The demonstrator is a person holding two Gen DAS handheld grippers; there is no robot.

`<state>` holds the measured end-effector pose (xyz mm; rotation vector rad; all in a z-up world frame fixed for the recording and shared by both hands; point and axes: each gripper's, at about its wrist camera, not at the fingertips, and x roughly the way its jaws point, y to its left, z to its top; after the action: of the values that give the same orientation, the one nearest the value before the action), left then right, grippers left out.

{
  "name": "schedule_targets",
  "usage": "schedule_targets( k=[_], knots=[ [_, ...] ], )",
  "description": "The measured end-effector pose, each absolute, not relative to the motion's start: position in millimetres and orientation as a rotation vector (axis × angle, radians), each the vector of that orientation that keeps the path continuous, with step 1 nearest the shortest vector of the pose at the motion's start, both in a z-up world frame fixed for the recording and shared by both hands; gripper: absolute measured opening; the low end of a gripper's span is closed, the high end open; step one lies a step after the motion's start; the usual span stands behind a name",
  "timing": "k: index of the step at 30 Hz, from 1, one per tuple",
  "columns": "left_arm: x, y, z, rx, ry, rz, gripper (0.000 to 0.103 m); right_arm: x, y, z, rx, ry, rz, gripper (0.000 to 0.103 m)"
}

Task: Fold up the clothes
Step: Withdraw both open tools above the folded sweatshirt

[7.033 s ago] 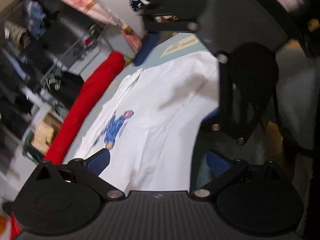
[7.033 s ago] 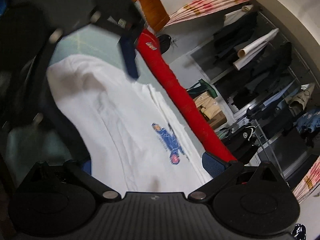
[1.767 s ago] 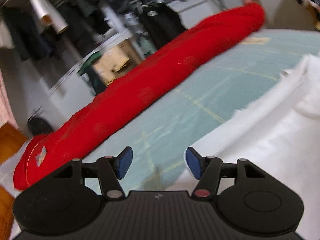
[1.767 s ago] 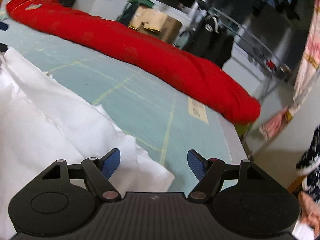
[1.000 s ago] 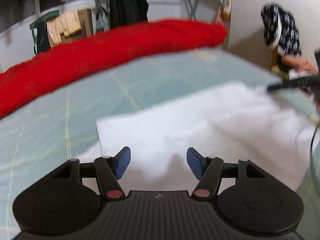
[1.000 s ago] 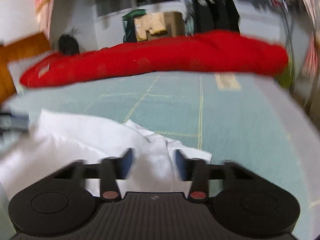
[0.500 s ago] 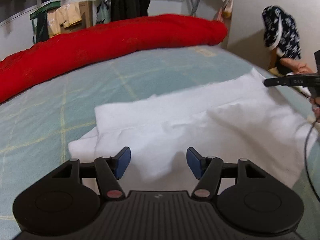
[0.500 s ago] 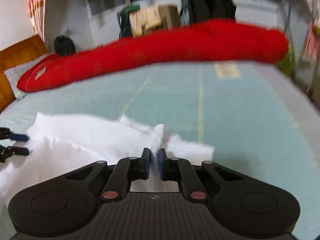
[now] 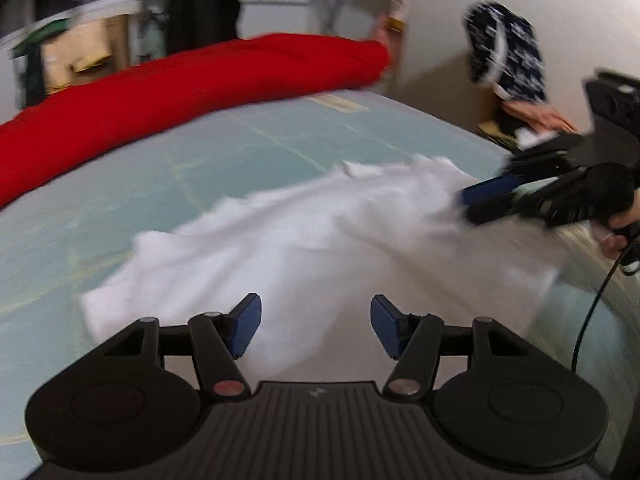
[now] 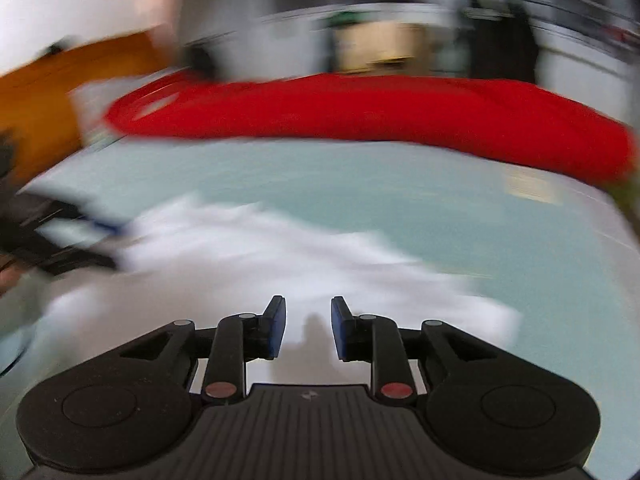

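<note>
Basically, left wrist view: left gripper (image 9: 316, 330) jaws apart, empty, over the white garment (image 9: 320, 248) on the pale green mat (image 9: 200, 168); red roll (image 9: 180, 84) behind. Right wrist view, blurred: right gripper (image 10: 308, 328) jaws just been opening, nothing pinched, garment below; no legible writing.

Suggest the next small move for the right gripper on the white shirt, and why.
Probably draw the right gripper back clear of the folded white cotton shirt. Its jaws have just been opening and nothing shows pinched between them; the shirt lies on the pale green mat. The left gripper is open too, holding nothing.
</note>
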<state>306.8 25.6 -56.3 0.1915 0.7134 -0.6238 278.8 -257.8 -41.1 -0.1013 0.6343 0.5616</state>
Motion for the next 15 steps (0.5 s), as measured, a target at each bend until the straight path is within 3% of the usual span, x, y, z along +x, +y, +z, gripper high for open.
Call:
schedule_targets(
  k=[5, 10, 15],
  knots=[
    [298, 37, -78, 0.288, 0.756, -0.525, 0.062, 265, -201, -70, -0.341, 0.663, 0.621, 0.027],
    [275, 92, -84, 0.255, 0.796, -0.477, 0.059, 236, -261, -73, -0.297, 0.699, 0.506, 0.023],
    [280, 78, -68, 0.290, 0.799, -0.473, 0.055, 223, -309, -70, -0.212, 0.754, 0.415, 0.024]
  ],
)
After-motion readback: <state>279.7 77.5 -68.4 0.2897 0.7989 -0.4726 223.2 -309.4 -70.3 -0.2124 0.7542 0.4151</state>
